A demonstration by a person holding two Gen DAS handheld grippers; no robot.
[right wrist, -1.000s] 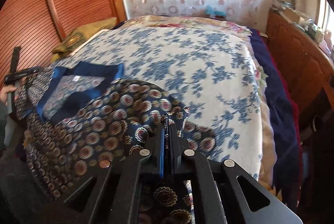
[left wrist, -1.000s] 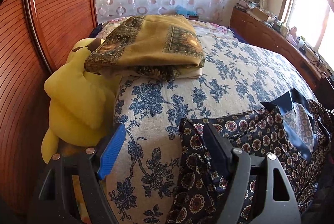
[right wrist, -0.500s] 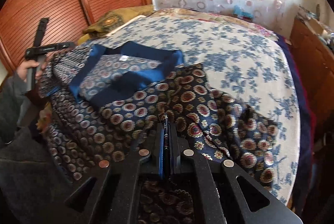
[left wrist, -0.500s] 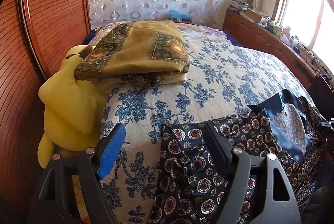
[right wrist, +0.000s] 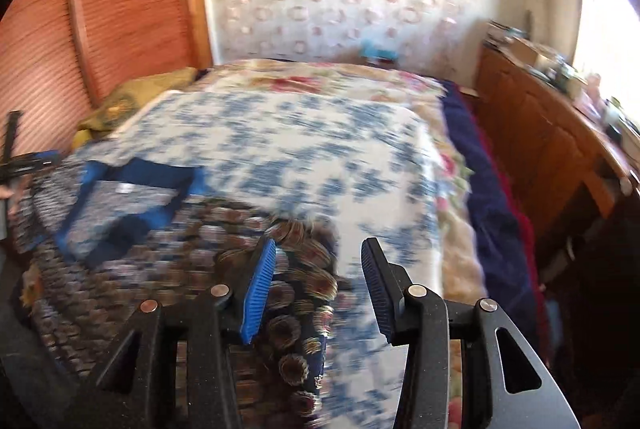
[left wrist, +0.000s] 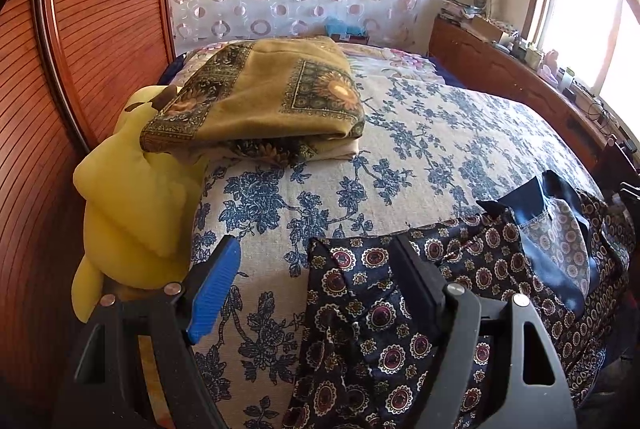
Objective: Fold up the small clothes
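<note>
The right gripper [right wrist: 318, 283], clenched on the patterned garment [right wrist: 168, 253] a second ago, is opening, fingers off the cloth. The left gripper [left wrist: 316, 277] stays spread, gripping nothing. The garment lies at the bed's [left wrist: 420, 157] near edge, the folded blanket [left wrist: 264, 97] beyond.

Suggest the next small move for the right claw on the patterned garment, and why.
Probably pull the right claw back clear of the patterned garment. Its jaws are opening, the pads no longer press the cloth, and the garment's edge lies on the floral bedspread. The left claw is wide open over the garment's other end.
</note>
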